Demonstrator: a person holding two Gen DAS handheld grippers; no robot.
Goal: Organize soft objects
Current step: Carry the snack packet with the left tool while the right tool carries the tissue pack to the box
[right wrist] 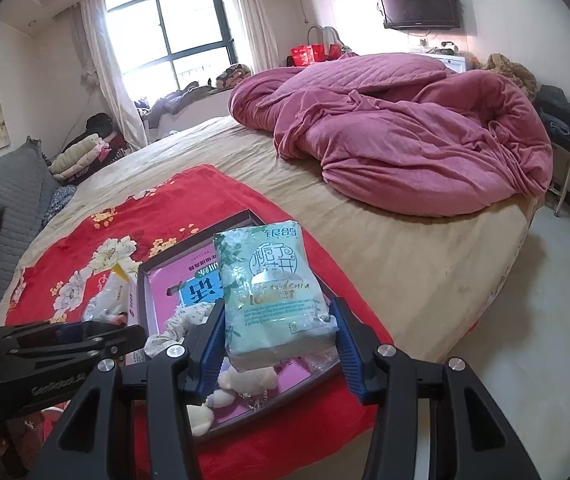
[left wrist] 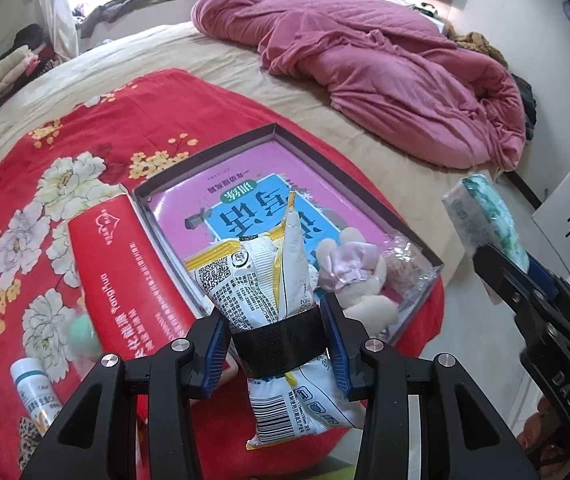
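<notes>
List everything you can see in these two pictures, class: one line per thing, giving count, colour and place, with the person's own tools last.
Snack packet: one, white and yellow, held in the left gripper above the tray.
Tissue pack: one, pale green, held in the right gripper above the tray.
Tray: one, dark-rimmed, on the red cloth.
Book: one, pink and blue, lying in the tray.
Soft toy: one, cream and pink, in the tray's near corner.
Red box: one, left of the tray.
Bottle: one, white, near edge of the cloth.
Red cloth: one, flowered, on the bed.
Quilt: one, pink, heaped at the bed's far side.
Left gripper: one, black and blue.
Right gripper: one, black and blue.
</notes>
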